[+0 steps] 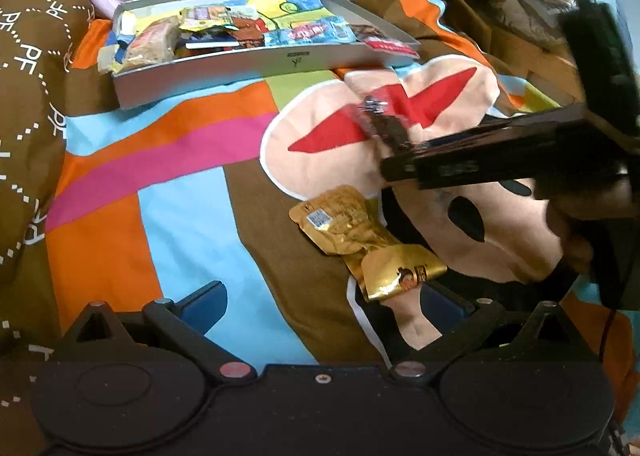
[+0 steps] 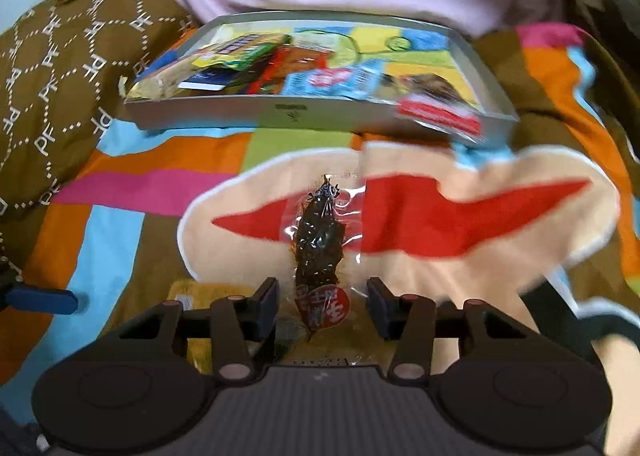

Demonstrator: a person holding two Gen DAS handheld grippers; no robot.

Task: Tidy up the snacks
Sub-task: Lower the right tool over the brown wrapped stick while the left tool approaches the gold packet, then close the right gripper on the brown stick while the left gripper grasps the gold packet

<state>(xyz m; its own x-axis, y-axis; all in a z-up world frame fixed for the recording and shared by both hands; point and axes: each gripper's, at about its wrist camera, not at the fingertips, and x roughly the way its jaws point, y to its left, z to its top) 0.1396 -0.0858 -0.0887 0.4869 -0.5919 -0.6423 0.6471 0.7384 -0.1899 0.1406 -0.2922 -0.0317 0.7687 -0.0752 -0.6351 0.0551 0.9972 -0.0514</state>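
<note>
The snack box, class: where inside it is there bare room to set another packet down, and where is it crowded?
Inside the snack box, the free patch is the printed floor along the far wall, toward the far right corner. The near left end is crowded with piled packets, and a red packet overhangs the near right rim. The clear-wrapped snack sits between the right hand-held gripper's fingers.

Gold packet (image 2: 208, 292) mostly behind right tool (image 2: 322, 306)
</note>
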